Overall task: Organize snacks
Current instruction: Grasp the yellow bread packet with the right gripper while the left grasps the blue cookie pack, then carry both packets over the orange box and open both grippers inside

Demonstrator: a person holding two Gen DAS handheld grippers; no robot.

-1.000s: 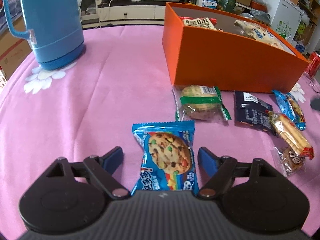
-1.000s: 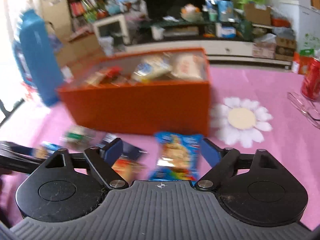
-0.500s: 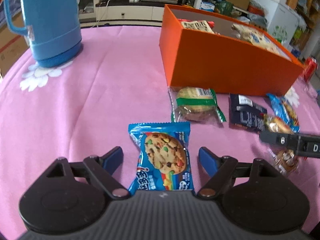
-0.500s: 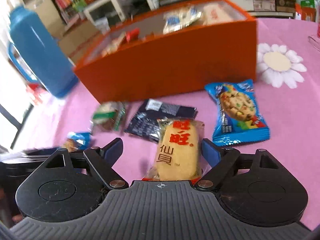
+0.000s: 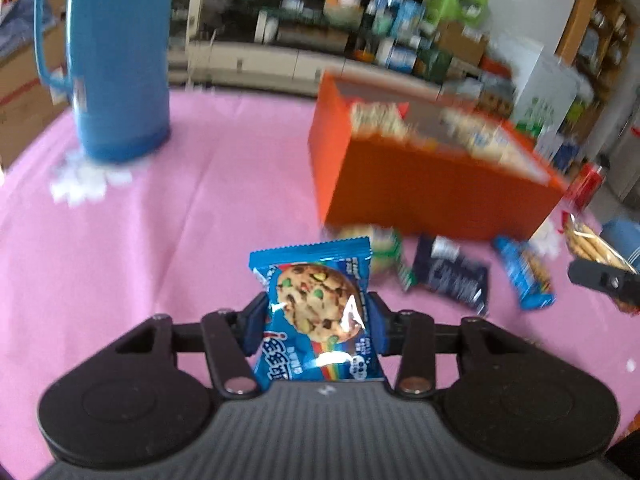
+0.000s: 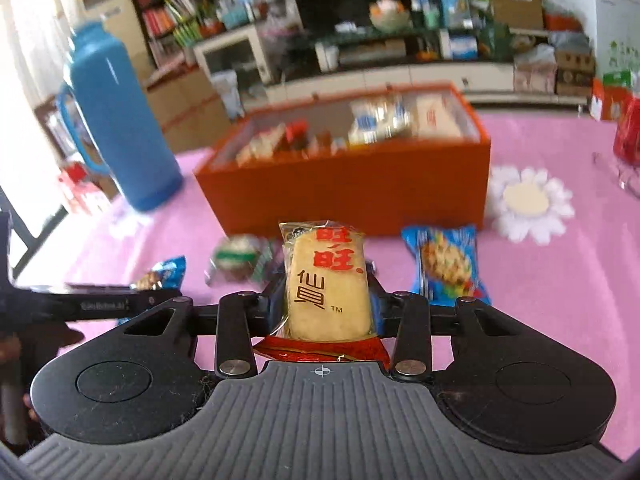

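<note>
You've got a packet in each hand now: your left gripper (image 5: 316, 322) has just been closing and its pads pinch the blue cookie packet (image 5: 314, 312) by its side edges, and your right gripper (image 6: 326, 304) has just clamped down on the rice cracker packet (image 6: 326, 280) the same way. Both packets look lifted clear of the pink tablecloth (image 5: 160, 220), with the orange box (image 6: 348, 196) ahead and already partly filled. The risk is in the grip — these are slick, puffy wrappers held only at the edges, so a quick swing could let one slide out or twist between the pads. Squeeze harder and you may crush the cracker or cookie inside. Your two grippers also sit close together, so heading for the box at once could knock them into each other. Mind the loose snacks lying just before the box wall — a low approach would sweep them aside.
</note>
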